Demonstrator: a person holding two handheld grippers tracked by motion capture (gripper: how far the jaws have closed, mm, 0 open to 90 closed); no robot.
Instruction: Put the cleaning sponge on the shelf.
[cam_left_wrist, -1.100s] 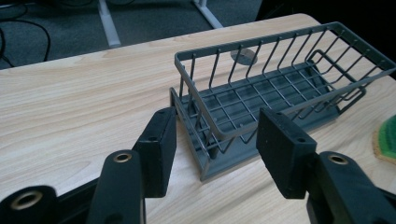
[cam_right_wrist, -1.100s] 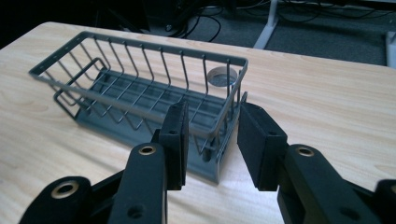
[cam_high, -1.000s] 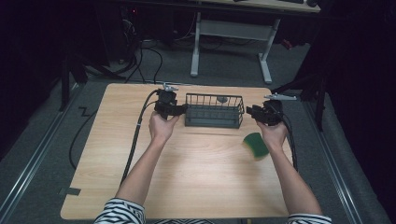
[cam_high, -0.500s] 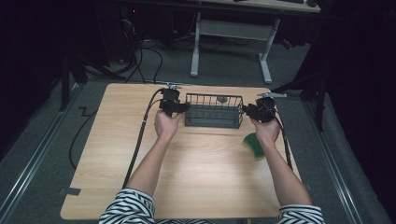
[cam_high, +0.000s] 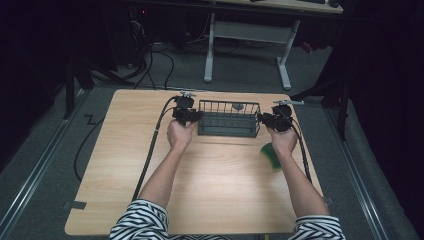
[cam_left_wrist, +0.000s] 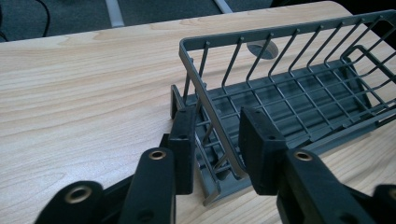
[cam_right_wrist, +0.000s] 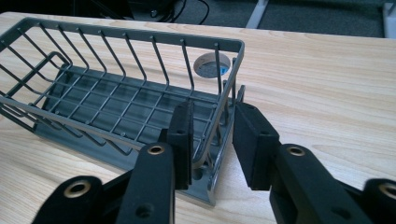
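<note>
left gripper (cam_left_wrist: 212, 140): jaws spread, straddling wire rack's (cam_high: 228, 120) end wall
right gripper (cam_right_wrist: 211, 140): same, opposite end
sponge (cam_high: 270, 156): green, half hidden by wrist

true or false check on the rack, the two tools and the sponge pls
1. The left tool straddles the end wall of the rack. True.
2. The rack holds dishes. False: its grid is bare.
3. The right tool has its jaws either side of the rack's other end. True.
4. The sponge lies inside the rack. False: it lies on the table, near the right hand.
5. The rack is lifted above the table. False: its base rests on the wood.
</note>
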